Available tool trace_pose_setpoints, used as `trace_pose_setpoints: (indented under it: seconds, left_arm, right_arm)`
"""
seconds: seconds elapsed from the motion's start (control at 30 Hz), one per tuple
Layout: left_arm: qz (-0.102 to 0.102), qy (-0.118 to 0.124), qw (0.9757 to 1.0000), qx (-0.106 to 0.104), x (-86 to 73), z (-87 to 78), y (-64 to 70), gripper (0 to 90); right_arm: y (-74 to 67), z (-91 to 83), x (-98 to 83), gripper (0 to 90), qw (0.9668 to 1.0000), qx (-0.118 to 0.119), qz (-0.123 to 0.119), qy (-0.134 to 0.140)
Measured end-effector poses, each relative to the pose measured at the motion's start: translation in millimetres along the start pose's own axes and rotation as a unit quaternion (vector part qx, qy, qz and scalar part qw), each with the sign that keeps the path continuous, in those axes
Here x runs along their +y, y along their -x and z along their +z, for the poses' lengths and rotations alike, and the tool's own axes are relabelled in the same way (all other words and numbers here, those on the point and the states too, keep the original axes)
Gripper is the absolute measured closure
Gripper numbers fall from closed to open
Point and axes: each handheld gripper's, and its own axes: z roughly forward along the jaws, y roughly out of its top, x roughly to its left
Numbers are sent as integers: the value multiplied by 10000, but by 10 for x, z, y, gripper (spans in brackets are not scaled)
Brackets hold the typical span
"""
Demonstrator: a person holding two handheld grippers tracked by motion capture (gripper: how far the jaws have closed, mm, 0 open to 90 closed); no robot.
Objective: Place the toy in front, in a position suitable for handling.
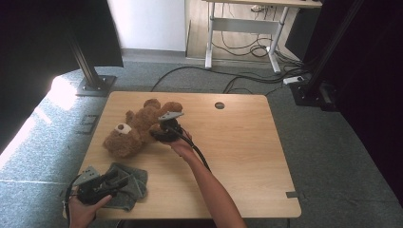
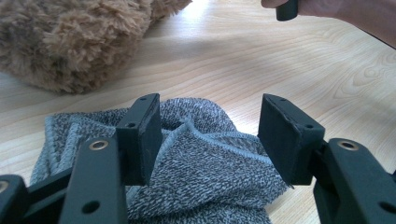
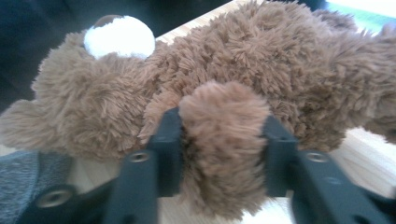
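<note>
At the near left corner of the table (image 1: 247,142), the left tongs (image 1: 115,180) hover over a crumpled grey cloth (image 1: 127,187). Seen from the left gripper view, their jaws stand apart above the cloth's (image 2: 201,163) folds, the pads pressing on nothing, so the cloth lies loose and ungripped on the wood.

Further right, toward the middle of the table, a brown teddy bear (image 1: 135,130) lies on its back, its white muzzle turned up and its head pointing to the near left, close to the cloth. The right tongs (image 1: 159,132) have reached in from the bear's right side. From the right gripper view, the right tongs (image 3: 219,154) are clamped on one furry limb (image 3: 224,140), the plush bulging out between the two pads.

As a judgement, the work looks early: the bear has been taken hold of but rests on the table, not yet lifted or moved. Left to do seems to be the handling of bear and cloth together, whatever that pairing calls for.
</note>
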Motion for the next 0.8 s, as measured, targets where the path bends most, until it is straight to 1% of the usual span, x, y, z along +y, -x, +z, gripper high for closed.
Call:
trace_pose_setpoints:
  seconds: [0.03,0.07,0.1,0.13,0.17,0.2,0.23,0.27,0.3,0.33,0.37,0.4,0.47,0.5,0.63,0.8]
  left_arm:
    - [-10,-1,10000,2,-1,-2,-5,392]
    - [-33,12,10000,4,-3,2,-10,392]
    - [-42,11,10000,4,-3,5,-13,392]
    - [-53,5,10000,-7,-2,12,-17,392]
    - [-73,3,10000,-27,1,28,-19,392]
    - [-72,-23,10000,-41,6,48,-18,392]
    - [-64,-43,10000,-45,12,71,-14,392]
    - [-53,-56,10000,-48,19,97,-6,392]
    - [-35,-78,9999,-64,27,121,3,392]
    - [-6,-85,9999,-74,44,159,29,391]
    - [-6,-85,9999,-74,44,159,29,391]
    - [13,-96,9999,-70,52,175,43,391]
    - [58,-135,9999,-69,66,215,73,391]
    - [69,-148,9998,-69,69,226,82,391]
    - [99,-208,9997,-65,73,274,102,391]
    - [104,-260,9996,-65,70,312,114,392]
  right_arm:
    - [18,0,-3,658,10000,22,8,-22]
    - [30,-5,-10,681,10000,24,33,-84]
    - [51,-14,-26,701,9999,8,-5,-145]
    - [60,-27,-37,711,9999,-6,-23,-149]
    - [72,-52,-52,718,9999,-12,-29,-159]
    - [92,-115,-89,726,9998,-88,-100,-157]
    - [92,-115,-89,726,9998,-88,-100,-157]
    - [105,-154,-110,728,9997,-142,-132,-141]
    - [124,-196,-133,728,9997,-177,-131,-117]
    - [175,-286,-183,728,9996,-251,-101,-65]
    - [175,-286,-183,728,9996,-251,-101,-65]
    - [202,-330,-210,728,9995,-292,-82,-42]
    - [258,-408,-267,728,9993,-387,-7,-12]
    - [297,-464,-310,728,9989,-459,-1,15]
    - [394,-597,-405,728,9977,-667,49,65]
    - [545,-801,-547,733,9946,-1015,202,115]
